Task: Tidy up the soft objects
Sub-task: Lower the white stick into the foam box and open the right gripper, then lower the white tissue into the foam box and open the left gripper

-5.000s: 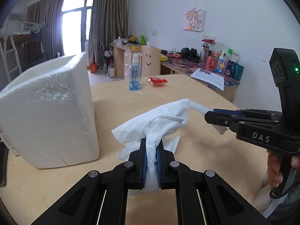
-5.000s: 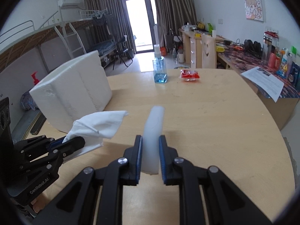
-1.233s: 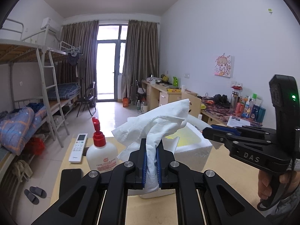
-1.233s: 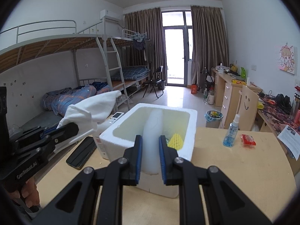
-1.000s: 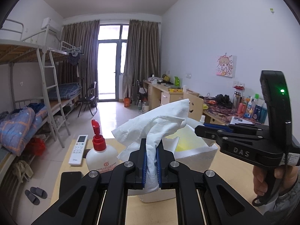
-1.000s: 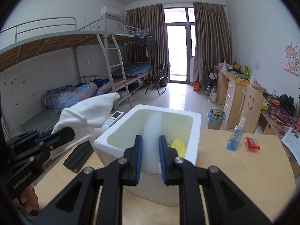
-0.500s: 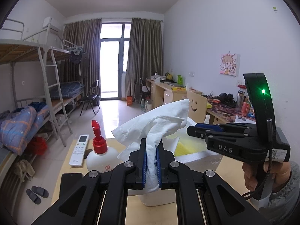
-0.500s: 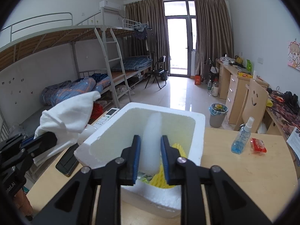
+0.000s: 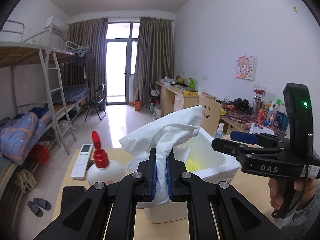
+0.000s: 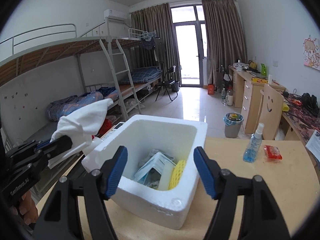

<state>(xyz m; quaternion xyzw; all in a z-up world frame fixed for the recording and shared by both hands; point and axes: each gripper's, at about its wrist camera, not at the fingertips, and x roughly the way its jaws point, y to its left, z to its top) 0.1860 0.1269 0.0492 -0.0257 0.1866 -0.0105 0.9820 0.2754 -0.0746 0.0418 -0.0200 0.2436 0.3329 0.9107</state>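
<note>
The left claw [image 9: 161,172] is pressed together on a white cloth [image 9: 166,130], pinching its bunched lower part while the loose upper folds flare up and away from the pads. The right claw [image 10: 160,170] is opening over the foam box [image 10: 192,204], its blue pads spread to either side of the box mouth with nothing between them. Inside the box lie a pale foam strip [image 10: 166,177], standing beside a yellow sponge [image 10: 177,173], and a blue-white packet [image 10: 154,165]. The relation that matters now is between the cloth and the box: in the left wrist view the box [image 9: 220,160] sits ahead and slightly right of the left claw, lower than the cloth, with the right claw [image 9: 243,138] held over its far side. The cloth's long axis runs roughly along the left claw's fingers, rising forward. Judging by this, the left hand is the one to move next, carrying the cloth forward and right over the rim before letting go, and the right claw probably needs to clear the opening first. On the desk [image 10: 280,190], a red-capped bottle [image 9: 102,166] stands just left of the box, close to that path.
</note>
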